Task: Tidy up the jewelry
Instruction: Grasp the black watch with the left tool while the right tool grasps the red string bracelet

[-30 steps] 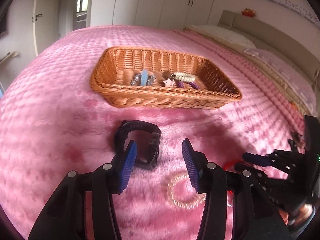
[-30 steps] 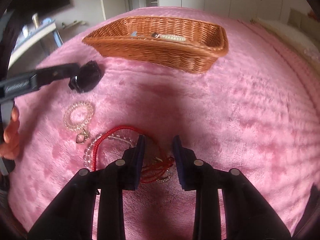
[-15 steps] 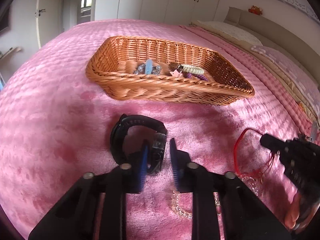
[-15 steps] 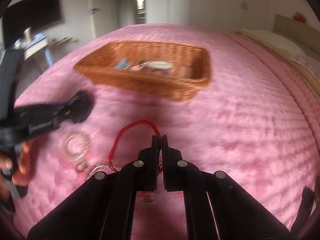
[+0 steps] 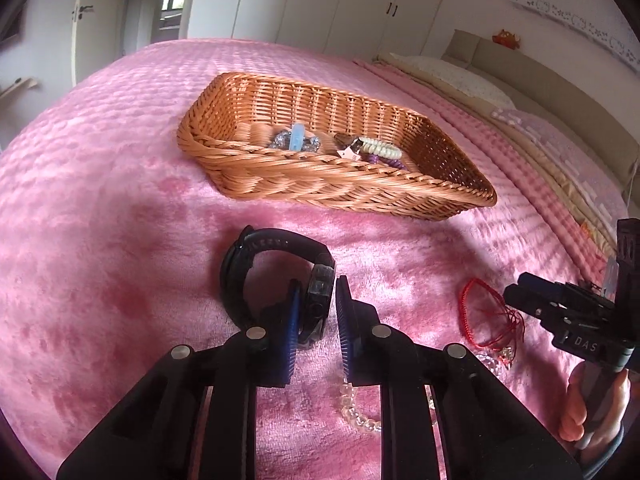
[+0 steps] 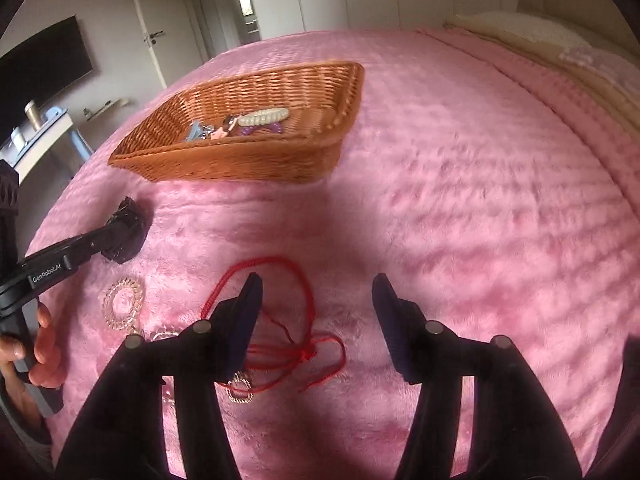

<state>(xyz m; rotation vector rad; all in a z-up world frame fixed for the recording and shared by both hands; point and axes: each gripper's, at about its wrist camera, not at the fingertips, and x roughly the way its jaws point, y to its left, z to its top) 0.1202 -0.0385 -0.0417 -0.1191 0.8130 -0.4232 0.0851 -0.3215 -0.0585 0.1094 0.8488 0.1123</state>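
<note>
A black watch (image 5: pixel 276 276) lies on the pink bedspread in front of a wicker basket (image 5: pixel 320 188). My left gripper (image 5: pixel 316 312) is shut on the watch's face. In the right wrist view the watch (image 6: pixel 128 236) sits at the tip of the left gripper. A red cord necklace (image 6: pixel 280 320) with a gold pendant lies on the bedspread; my right gripper (image 6: pixel 316 312) is open above it and holds nothing. The basket (image 6: pixel 248 160) holds a pearl bracelet (image 6: pixel 264 116), a blue piece and purple beads.
A clear beaded bracelet (image 6: pixel 122 304) lies left of the red cord and shows below my left fingers (image 5: pixel 356 412). Pillows (image 5: pixel 460 76) and a headboard are at the far right. A desk (image 6: pixel 40 136) and TV stand beyond the bed's left edge.
My left gripper closed on the watch. My right gripper, which had pinched the red cord and lifted it, has opened wide; the cord lies loose on the bedspread.
</note>
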